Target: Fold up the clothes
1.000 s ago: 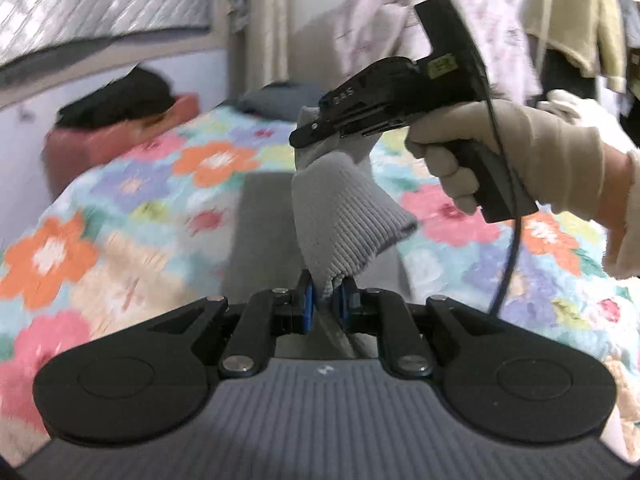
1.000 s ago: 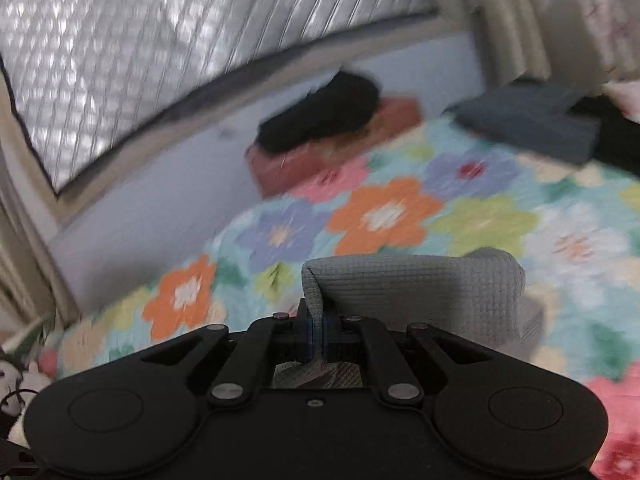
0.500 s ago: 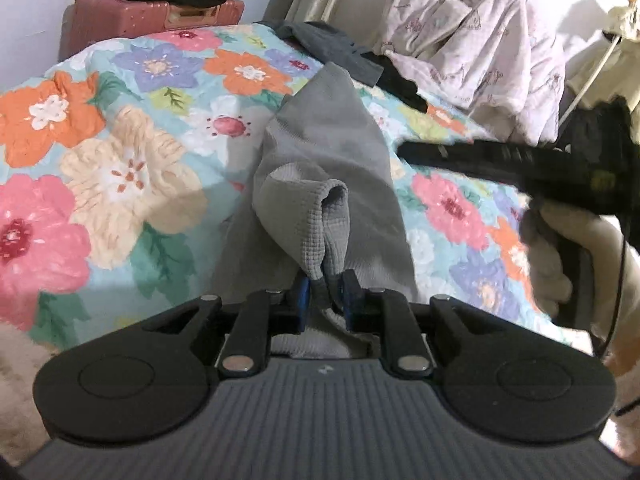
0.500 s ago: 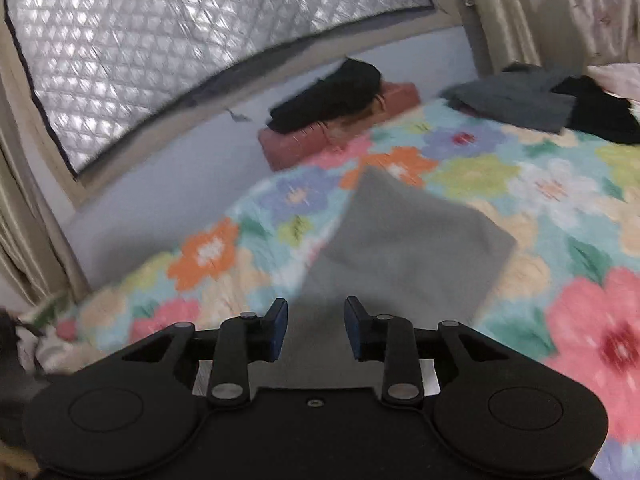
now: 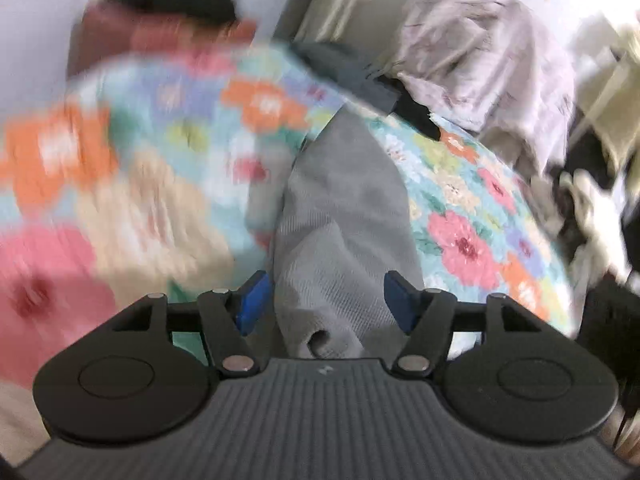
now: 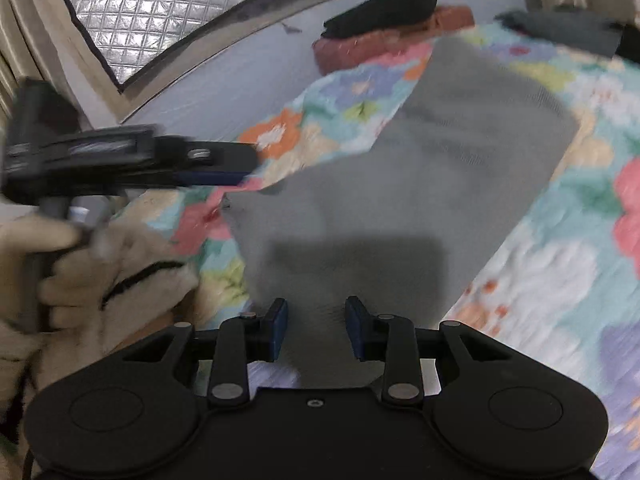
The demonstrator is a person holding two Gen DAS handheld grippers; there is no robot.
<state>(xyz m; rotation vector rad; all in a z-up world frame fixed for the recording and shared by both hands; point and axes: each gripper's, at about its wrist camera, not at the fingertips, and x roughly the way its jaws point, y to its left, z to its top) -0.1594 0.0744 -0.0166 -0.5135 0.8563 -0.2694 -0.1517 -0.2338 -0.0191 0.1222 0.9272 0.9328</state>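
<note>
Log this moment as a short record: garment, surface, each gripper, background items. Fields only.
garment: grey knit garment, lying on the bed, near end bunched between the left fingers
surface: floral bedspread
left gripper: jaws opening, pads clear of the cloth
right gripper: open, above the garment's near edge, not gripping
left hand: gloved, holding its gripper's handle
background: black clothing on a red box; pale garment heap at the bed's far side

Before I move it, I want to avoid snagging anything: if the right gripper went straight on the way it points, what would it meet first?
Most likely the grey knitted garment lying on the floral bedspread. It lies directly ahead of the open right gripper, though blur makes depth uncertain.
</note>
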